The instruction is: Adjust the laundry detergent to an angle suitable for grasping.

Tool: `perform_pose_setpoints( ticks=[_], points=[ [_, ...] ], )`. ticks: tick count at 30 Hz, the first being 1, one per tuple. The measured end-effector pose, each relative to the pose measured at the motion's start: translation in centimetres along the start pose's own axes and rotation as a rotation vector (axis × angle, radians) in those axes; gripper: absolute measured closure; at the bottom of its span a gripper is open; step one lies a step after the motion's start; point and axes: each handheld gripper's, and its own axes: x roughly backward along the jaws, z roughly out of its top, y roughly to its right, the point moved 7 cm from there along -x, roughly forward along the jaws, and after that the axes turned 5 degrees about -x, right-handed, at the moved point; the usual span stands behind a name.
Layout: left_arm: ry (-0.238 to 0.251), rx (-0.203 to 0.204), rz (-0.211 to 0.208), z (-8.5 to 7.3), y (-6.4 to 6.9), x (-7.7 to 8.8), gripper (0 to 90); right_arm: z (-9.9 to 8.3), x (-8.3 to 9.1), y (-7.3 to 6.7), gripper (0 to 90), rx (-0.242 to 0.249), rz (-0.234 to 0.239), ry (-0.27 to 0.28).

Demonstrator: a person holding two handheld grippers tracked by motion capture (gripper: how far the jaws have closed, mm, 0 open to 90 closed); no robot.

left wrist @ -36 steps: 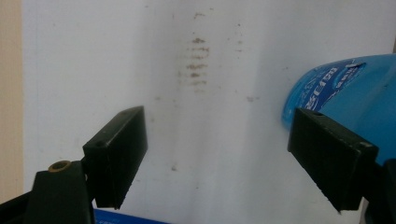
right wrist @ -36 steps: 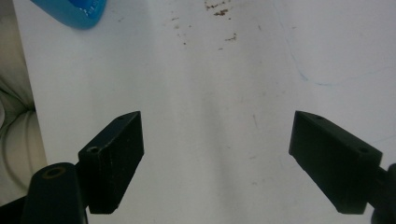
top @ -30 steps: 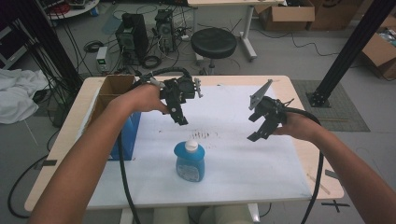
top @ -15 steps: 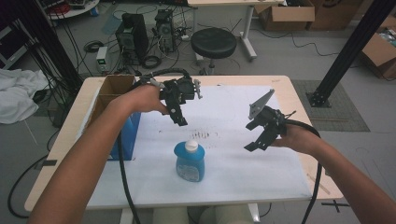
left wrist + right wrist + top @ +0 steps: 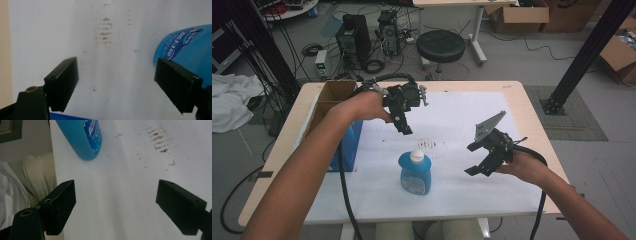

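A blue bottle (image 5: 415, 173) with a white cap (image 5: 416, 156) stands upright on the white sheet (image 5: 452, 115) that covers the table (image 5: 532, 107), near the front edge and a little left of the middle. Neither claw touches it. The left gripper (image 5: 403, 123) hangs above the sheet on the far side of the bottle and slightly to its left, jaws pointing down and standing wide apart with nothing between them; in the left gripper view the bottle's blue label (image 5: 180, 42) shows just behind the right-hand jaw, while the gap between the jaws frames bare sheet and a patch of brown smudges (image 5: 104, 30). The right gripper (image 5: 479, 160) is held to the right of the bottle, apart from it and at about the same depth on the table, its jaws likewise spread and empty, a grey three-cornered plate (image 5: 488, 126) rising from its top. In the right gripper view the bottle (image 5: 82, 137) lies beyond and to the left of the left-hand jaw, well outside the gap, with the same brown marks (image 5: 158, 140) farther off. The smudges (image 5: 432, 145) sit on the sheet just beyond the bottle, between the two grippers. At the table's left side an open cardboard box (image 5: 334, 95) stands beside a blue container (image 5: 346, 142), partly hidden by the person's left forearm (image 5: 307, 165). Beyond the table, a black stool (image 5: 441, 47) stands on the floor.
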Motion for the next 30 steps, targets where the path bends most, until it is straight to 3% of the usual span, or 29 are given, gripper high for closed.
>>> perform_pose_setpoints(
  ticks=[8,30],
  points=[
    [0.001,-0.002,0.004,0.0,0.0,0.0,20.2,-0.3,-0.4,-0.4,16.1,-0.010,0.010,0.053],
    [0.003,0.000,0.010,-0.2,-0.2,0.0,20.2,-1.4,-2.5,-2.0,15.5,-0.074,-0.009,0.309]
  ],
)
